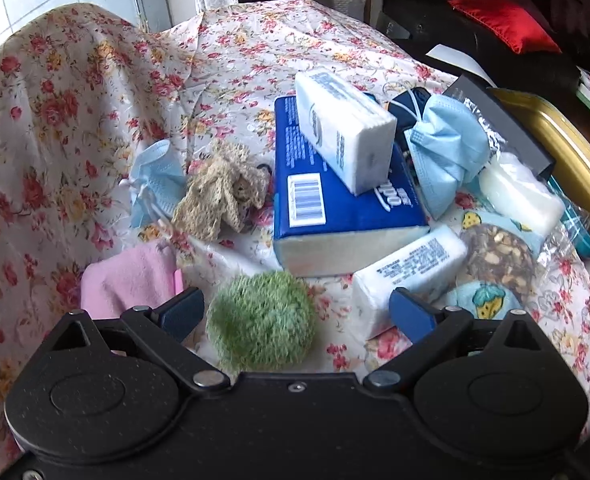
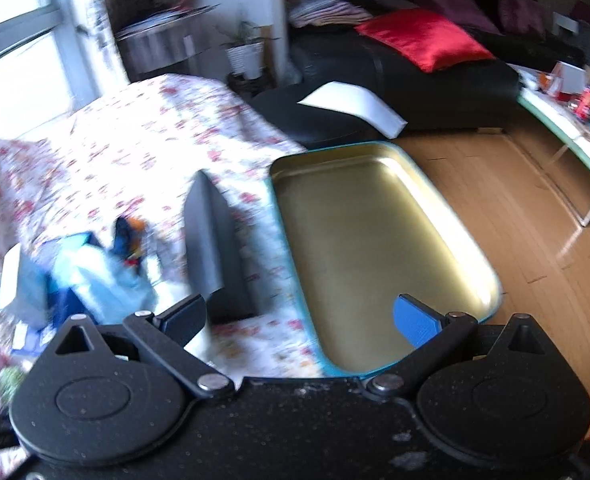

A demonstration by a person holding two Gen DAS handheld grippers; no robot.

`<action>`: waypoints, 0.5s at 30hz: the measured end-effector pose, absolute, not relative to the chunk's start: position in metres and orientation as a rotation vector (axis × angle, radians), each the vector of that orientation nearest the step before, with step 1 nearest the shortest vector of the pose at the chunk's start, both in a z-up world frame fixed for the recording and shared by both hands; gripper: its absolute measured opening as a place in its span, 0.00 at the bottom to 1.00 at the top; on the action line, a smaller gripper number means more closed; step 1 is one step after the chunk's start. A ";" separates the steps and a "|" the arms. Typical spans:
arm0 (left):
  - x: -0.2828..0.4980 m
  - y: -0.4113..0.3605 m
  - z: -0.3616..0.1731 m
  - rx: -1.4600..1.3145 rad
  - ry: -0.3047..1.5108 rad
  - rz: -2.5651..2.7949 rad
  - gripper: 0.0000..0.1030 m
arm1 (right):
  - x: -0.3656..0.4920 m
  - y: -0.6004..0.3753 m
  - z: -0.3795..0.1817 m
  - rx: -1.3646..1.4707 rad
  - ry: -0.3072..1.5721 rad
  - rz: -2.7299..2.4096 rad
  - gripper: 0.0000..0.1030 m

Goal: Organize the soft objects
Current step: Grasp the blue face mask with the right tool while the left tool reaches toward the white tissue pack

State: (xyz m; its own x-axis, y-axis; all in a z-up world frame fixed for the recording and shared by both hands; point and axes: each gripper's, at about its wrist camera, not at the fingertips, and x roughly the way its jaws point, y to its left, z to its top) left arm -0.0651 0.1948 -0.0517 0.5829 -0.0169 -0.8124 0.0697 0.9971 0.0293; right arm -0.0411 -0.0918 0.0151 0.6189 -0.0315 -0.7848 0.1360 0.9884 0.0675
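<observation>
My left gripper (image 1: 297, 312) is open, its blue pads apart on either side of a fuzzy green ball (image 1: 261, 320) lying on the floral cloth (image 1: 75, 120). Beyond it lie a pink cloth (image 1: 129, 278), a beige knitted piece (image 1: 221, 192), a blue face mask (image 1: 155, 182), a big blue tissue pack (image 1: 343, 204) with a white tissue pack (image 1: 345, 128) on top, and another white pack (image 1: 411, 276). A second face mask (image 1: 445, 148) is at right. My right gripper (image 2: 299, 316) is open and empty above the near end of a gold tin tray (image 2: 375, 232).
A dark flat box (image 2: 211, 236) stands beside the tray on the cloth. A black sofa with a red cushion (image 2: 423, 38) sits behind, wooden floor (image 2: 535, 208) to the right. The gold tray rim (image 1: 567, 148) shows at the left view's right edge, next to a bagged white item (image 1: 519, 192).
</observation>
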 end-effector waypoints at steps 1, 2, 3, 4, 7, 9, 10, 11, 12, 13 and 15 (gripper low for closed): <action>-0.064 0.194 -0.051 0.068 0.941 -0.052 0.94 | -0.042 -0.086 0.014 0.120 0.909 -0.086 0.98; -0.064 0.192 -0.050 0.078 0.932 -0.053 0.94 | -0.043 -0.080 0.011 0.118 0.920 -0.077 0.98; -0.063 0.192 -0.049 0.081 0.926 -0.059 0.94 | -0.044 -0.073 0.009 0.114 0.931 -0.066 0.98; -0.063 0.191 -0.048 0.082 0.926 -0.067 0.94 | -0.045 -0.066 0.007 0.111 0.943 -0.051 0.98; -0.061 0.192 -0.045 0.061 0.938 -0.084 0.94 | -0.047 -0.045 0.001 0.098 0.961 0.003 0.98; -0.058 0.196 -0.041 0.036 0.943 -0.071 0.94 | -0.046 -0.032 -0.004 0.079 0.988 0.024 0.98; -0.056 0.199 -0.039 0.020 0.941 -0.064 0.94 | -0.045 -0.026 -0.008 0.075 1.011 0.035 0.98; -0.054 0.201 -0.037 0.009 0.937 -0.054 0.94 | -0.043 -0.021 -0.013 0.079 1.034 0.046 0.98; -0.052 0.204 -0.035 -0.001 0.931 -0.043 0.94 | -0.041 -0.016 -0.019 0.084 1.064 0.055 0.98; -0.050 0.206 -0.033 -0.010 0.920 -0.034 0.94 | -0.040 -0.012 -0.022 0.087 1.080 0.062 0.98; -0.047 0.209 -0.031 -0.015 0.906 -0.020 0.94 | -0.039 -0.006 -0.024 0.081 1.091 0.075 0.98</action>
State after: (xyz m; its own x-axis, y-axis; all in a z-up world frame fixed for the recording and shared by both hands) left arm -0.0465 0.2086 -0.0308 0.6166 -0.0239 -0.7869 0.0110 0.9997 -0.0217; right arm -0.0392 -0.0064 -0.0242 0.4594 0.1008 -0.8825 -0.0206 0.9945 0.1029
